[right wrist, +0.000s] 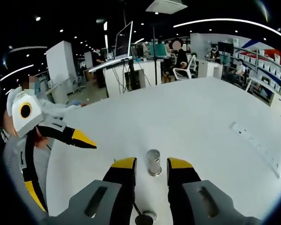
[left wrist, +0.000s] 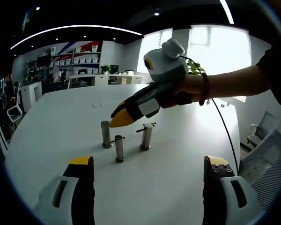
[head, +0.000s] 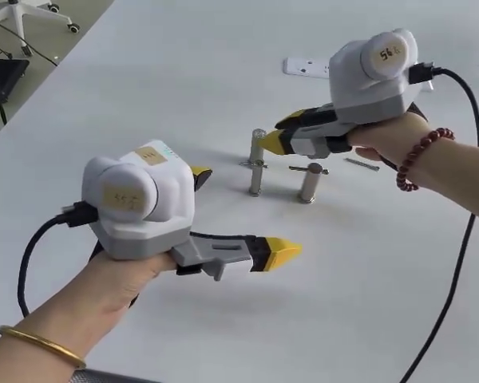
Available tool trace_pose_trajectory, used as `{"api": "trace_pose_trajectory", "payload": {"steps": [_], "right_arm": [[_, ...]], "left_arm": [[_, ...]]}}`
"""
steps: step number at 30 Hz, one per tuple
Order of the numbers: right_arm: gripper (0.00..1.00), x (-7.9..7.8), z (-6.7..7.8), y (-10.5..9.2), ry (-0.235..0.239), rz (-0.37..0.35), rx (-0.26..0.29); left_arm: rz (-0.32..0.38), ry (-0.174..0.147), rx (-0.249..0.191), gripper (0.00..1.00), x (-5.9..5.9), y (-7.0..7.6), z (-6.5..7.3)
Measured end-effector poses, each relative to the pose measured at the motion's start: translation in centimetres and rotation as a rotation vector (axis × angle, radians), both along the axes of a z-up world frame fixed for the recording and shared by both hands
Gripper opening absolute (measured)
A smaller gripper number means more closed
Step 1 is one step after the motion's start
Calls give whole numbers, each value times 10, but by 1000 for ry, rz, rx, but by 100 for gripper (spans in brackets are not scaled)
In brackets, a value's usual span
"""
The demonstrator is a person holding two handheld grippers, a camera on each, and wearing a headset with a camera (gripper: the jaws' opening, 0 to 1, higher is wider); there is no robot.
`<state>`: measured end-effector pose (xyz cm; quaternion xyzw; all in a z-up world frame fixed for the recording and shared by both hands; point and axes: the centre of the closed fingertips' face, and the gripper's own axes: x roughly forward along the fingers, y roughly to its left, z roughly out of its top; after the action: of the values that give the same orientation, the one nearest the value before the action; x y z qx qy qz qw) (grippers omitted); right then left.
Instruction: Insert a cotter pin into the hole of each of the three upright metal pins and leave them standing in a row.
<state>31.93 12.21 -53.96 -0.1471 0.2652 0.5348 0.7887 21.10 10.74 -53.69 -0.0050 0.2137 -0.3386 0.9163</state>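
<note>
Left gripper (head: 242,210), head view: nearest the lens. It has a grey moulded body, and its yellow-tipped jaws are spread wide and empty. It is held low, likely to keep clear of the work.
Right gripper (head: 273,142), head view: its yellow tips are poised at the bare pin (head: 258,136), seemingly lining up on it.
Middle pin (head: 257,179) and end pin (head: 309,183): both are smooth steel cylinders standing upright, each with a cotter pin through its hole.
Loose cotter pin (head: 361,164): a thin metal sliver lying flat on the white table (head: 223,72), just beside the right hand. It is probably meant for the bare pin.
Left gripper view: the gripper's own jaws (left wrist: 150,161) gape, with nothing between them. Beyond them the three pins stand near one another, and the right gripper (left wrist: 119,119) hangs over the bare pin (left wrist: 105,133).
Right gripper view: the jaws are narrowly parted and flank the bare pin's round, polished top (right wrist: 153,161) without visibly touching it. They grip nothing.
</note>
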Motion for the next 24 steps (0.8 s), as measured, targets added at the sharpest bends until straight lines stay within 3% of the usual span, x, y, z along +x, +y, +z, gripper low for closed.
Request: {"api": "trace_pose_trajectory", "payload": {"steps": [11,24], "right_arm": [[18,16,-19,11,19,-6,-18],[10,20,-27,16,-3,-1,-62]], "left_arm": [[9,-7,0,97,4,3,1],[7,-3,9,95,4,3,0]]}}
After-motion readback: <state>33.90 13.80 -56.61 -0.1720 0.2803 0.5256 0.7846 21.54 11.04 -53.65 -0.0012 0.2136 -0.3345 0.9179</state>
